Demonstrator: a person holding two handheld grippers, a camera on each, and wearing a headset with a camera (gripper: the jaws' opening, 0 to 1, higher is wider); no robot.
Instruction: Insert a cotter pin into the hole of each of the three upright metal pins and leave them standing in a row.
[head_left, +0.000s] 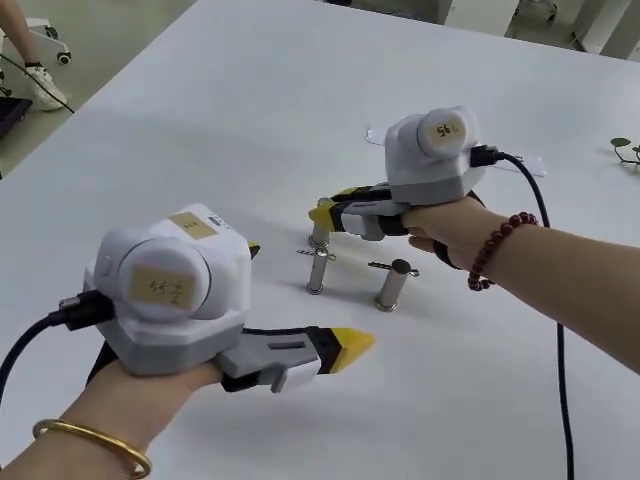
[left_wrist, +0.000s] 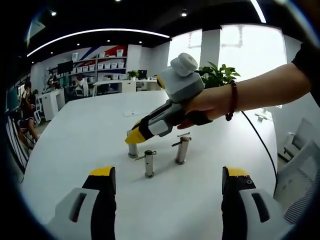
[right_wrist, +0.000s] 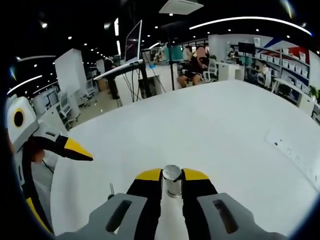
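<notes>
Three short upright steel pins stand close together on the white table (head_left: 250, 100), more a cluster than a row. The right tool (head_left: 322, 213) has its yellow-tipped jaws pressed onto the far pin (right_wrist: 172, 182), gripping it near its top. I cannot tell whether that pin carries a cotter. The middle pin (head_left: 317, 272) has a thin wire cotter pin (head_left: 316, 254) through its hole. The near right pin (head_left: 392, 287) has a second cotter pin (head_left: 391, 266) across its top. The left tool (left_wrist: 168, 172) hovers facing the group, jaws wide apart and holding nothing.

Toppling looks like the main risk. These pins are narrow-based, so a sideways pull from such a high grip, or an uneven release, would likely tip the held one. It stands just beside the middle pin, so a falling or dragged pin, or a jaw, could strike that neighbour or snag its protruding cotter and pull it out. Careless shifting could also leave the line crooked.
</notes>
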